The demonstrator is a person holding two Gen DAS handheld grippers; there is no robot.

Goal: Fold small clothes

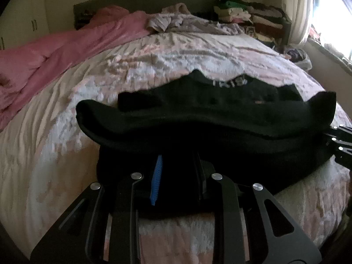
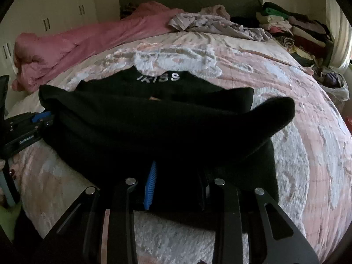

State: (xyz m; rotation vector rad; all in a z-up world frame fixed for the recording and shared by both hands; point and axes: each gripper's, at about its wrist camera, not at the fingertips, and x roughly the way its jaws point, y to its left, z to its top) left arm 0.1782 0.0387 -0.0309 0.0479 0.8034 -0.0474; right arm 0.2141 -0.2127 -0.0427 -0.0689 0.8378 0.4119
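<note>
A rumpled pink blanket (image 1: 66, 44), a lilac garment (image 1: 176, 23) and stacked clothes (image 1: 246, 13) crowd the bed's (image 1: 55, 154) far end. The black garment (image 1: 198, 114) lies on the quilt nearer the cameras. The left gripper (image 1: 178, 180) and right gripper (image 2: 176, 184) each have their fingers nearly closed, pinching its raised near hem, which drapes over their tips.

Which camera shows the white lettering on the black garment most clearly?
The right wrist view. There the white lettering on the black garment is sharp and nearly whole. In the left wrist view the same lettering is small, dim and partly hidden by the raised fold.
</note>
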